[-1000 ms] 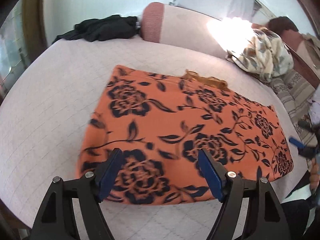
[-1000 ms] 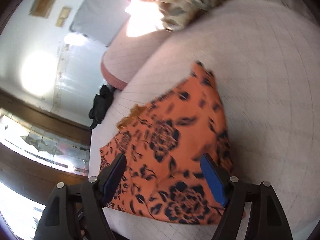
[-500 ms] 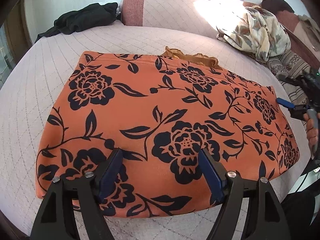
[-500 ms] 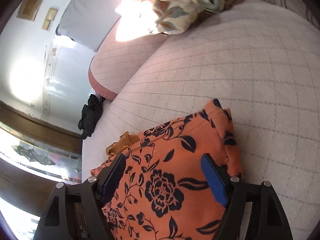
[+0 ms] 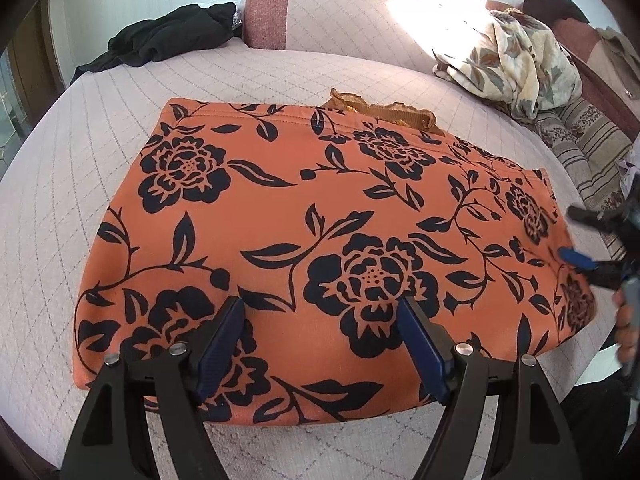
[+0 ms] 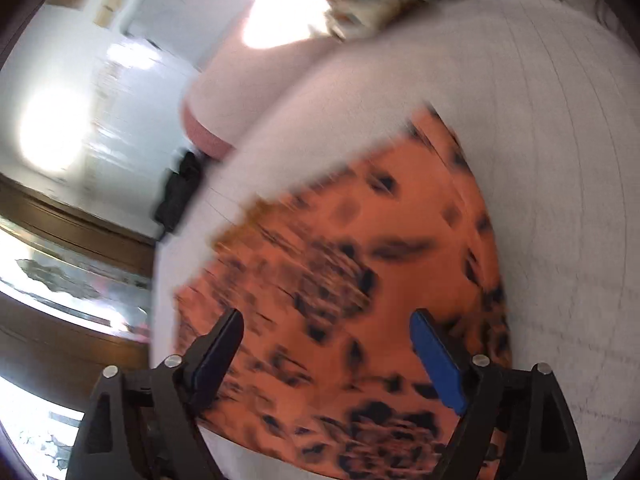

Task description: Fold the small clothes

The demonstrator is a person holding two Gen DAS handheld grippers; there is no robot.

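Observation:
An orange garment with a black flower print (image 5: 320, 216) lies flat and folded on the pale quilted bed, a gold frilled edge (image 5: 384, 110) showing at its far side. My left gripper (image 5: 322, 320) is open and empty, hovering over the garment's near edge. My right gripper (image 6: 326, 332) is open and empty above the garment's right end (image 6: 360, 280); that view is motion-blurred. The right gripper also shows at the right edge of the left wrist view (image 5: 580, 240).
A black garment (image 5: 168, 38) lies at the far left of the bed (image 5: 80, 160). A pink bolster (image 5: 320, 12) runs along the back. A floral blanket (image 5: 516, 64) is heaped at the far right, beside a striped cushion (image 5: 580, 144).
The left gripper has closed in on the garment, then held. The right gripper swung over the garment's right end and is moving fast now. Both stayed open.

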